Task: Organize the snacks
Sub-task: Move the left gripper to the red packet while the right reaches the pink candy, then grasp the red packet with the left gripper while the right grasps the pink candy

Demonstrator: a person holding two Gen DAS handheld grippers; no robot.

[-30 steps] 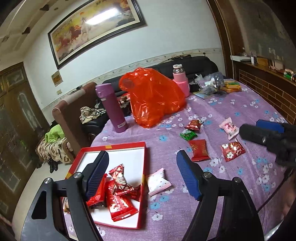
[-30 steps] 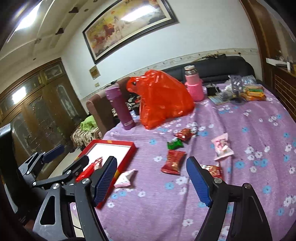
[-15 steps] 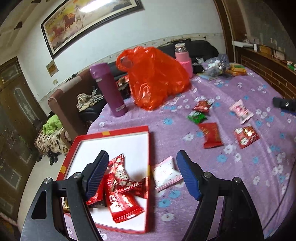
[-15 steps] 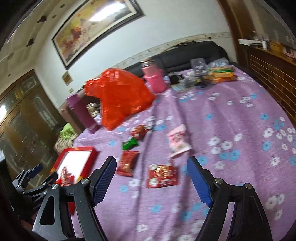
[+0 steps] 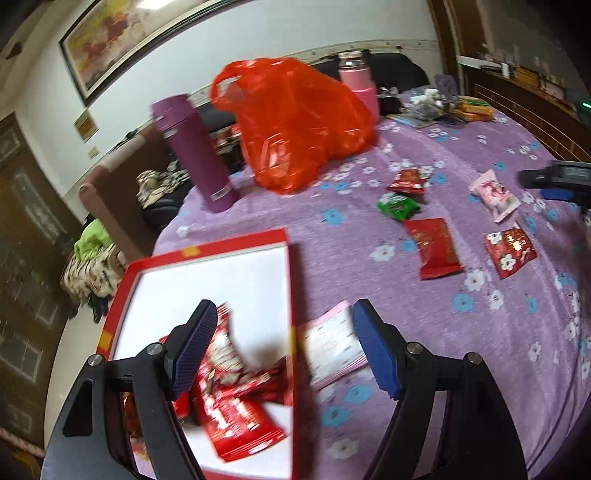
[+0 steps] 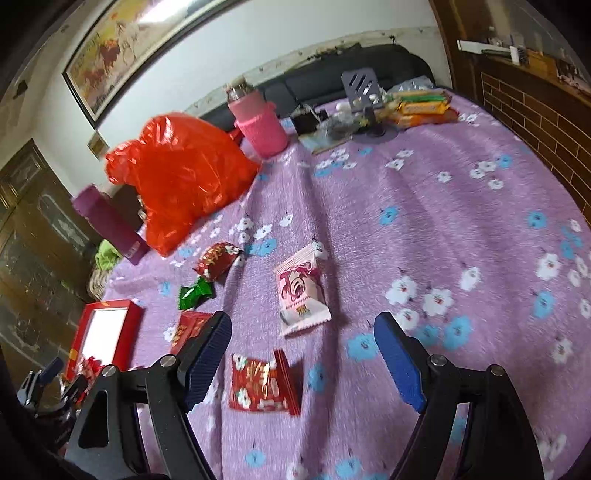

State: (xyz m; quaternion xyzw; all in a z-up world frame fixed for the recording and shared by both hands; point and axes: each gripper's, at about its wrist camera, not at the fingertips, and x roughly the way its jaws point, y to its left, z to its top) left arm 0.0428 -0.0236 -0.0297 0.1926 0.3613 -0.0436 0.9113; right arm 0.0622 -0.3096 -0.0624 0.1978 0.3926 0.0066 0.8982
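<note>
- Home living room, not a lab or shop.
- Big framed painting (image 5: 122, 40) hung high on a white wall (image 5: 303, 33), decorative border strip along it.
- Dark sofa (image 6: 332, 81) right behind the table, brown armchair (image 5: 122, 184) to the side with clothes (image 5: 157, 181) dumped on it.
- Dark wooden cabinet with glass doors (image 6: 33, 229) at the left.
- Round table under a purple flowered cloth (image 6: 461, 221), loaded with household clutter: orange plastic bag (image 5: 295, 122), purple flask (image 5: 192, 147), pink flask (image 6: 258, 122), biscuit packs (image 6: 421, 105), loose snack packets (image 5: 436, 247).
- Brick-pattern counter (image 6: 543, 122) at the right with small items on top.
</note>
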